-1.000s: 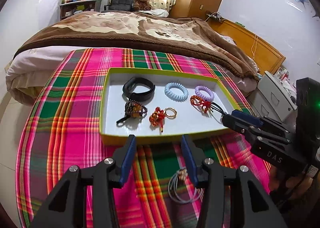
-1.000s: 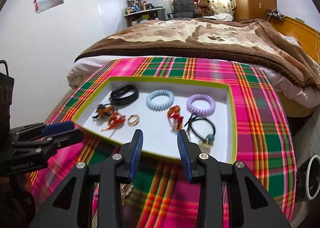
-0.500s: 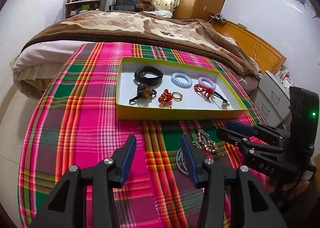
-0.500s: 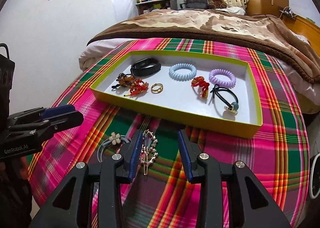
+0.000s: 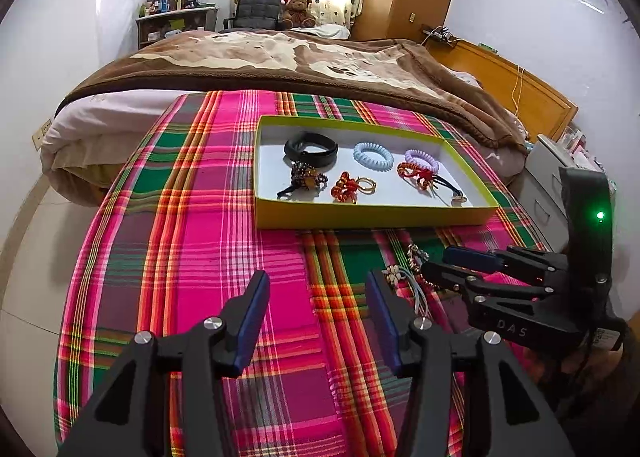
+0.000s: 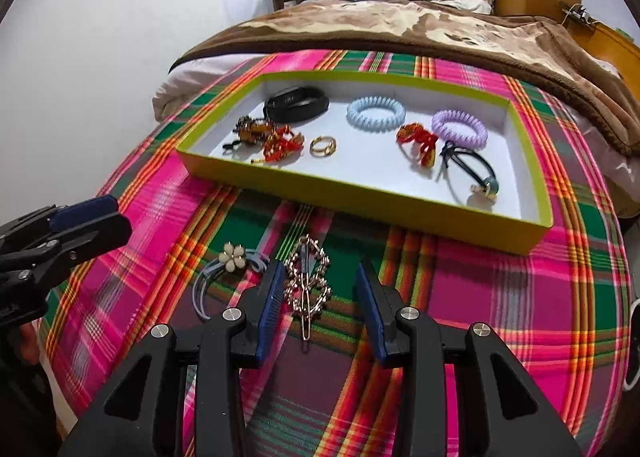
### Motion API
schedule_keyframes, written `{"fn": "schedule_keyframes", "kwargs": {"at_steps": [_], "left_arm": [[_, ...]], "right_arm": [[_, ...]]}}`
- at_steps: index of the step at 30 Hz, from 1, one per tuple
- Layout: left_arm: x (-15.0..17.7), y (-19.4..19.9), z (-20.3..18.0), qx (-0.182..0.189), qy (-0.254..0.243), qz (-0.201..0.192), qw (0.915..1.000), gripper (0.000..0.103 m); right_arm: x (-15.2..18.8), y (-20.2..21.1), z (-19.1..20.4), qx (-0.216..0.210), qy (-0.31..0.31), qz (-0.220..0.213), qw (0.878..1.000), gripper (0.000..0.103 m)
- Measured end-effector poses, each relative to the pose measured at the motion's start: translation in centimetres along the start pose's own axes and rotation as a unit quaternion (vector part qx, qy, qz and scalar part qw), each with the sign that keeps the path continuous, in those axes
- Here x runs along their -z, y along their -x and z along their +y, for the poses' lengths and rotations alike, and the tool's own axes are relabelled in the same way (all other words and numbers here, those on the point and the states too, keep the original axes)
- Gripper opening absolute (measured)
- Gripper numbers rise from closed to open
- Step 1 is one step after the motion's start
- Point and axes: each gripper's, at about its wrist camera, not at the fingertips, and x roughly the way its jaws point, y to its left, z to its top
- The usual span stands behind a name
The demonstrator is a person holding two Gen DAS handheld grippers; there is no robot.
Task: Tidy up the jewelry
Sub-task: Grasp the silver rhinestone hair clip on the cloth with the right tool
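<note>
A yellow-green tray (image 6: 360, 199) (image 5: 360, 217) with a white floor holds several pieces: a black band (image 6: 296, 103), a blue coil tie (image 6: 376, 113), a purple coil tie (image 6: 460, 129), a gold ring (image 6: 323, 145), red knots and a black hair tie (image 6: 468, 169). On the plaid cloth in front of it lie a gold chain hair clip (image 6: 308, 281) and a blue hair tie with a white flower (image 6: 232, 261). My right gripper (image 6: 320, 289) is open around the clip, low over the cloth. My left gripper (image 5: 316, 297) is open and empty, left of the flower tie (image 5: 400, 277).
The round table under the pink and green plaid cloth (image 5: 192, 241) stands against a bed with a brown blanket (image 5: 280, 61). A white drawer unit (image 5: 556, 169) stands at the right. The table's edge curves close in front of both grippers.
Both grippers have drawn back from the tray toward the table's front. The right gripper has come down over the gold clip, which now lies between its open fingers.
</note>
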Motion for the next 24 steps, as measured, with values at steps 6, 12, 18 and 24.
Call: {"fn": "schedule_keyframes", "kwargs": {"at_steps": [6,12,18,24], "left_arm": [[0.37,0.08,-0.05,0.001,0.000,0.002,1.0000,0.052],[0.44,0.04,-0.26,0.000,-0.001,0.004,1.0000,0.052],[0.54,-0.10,-0.23,0.001,0.004,0.006,1.0000,0.052],[0.64,-0.22,-0.14,-0.001,0.012,0.008,0.9999,0.054]], "right_arm": [[0.10,-0.34,0.31,0.010,0.010,0.003,1.000,0.039],[0.19,-0.40,0.61,0.020,0.021,0.003,1.000,0.039],[0.34,-0.29,0.35,0.014,0.016,0.000,1.000,0.039],[0.53,-0.17,0.38,0.019,0.019,-0.002,1.000,0.031]]}}
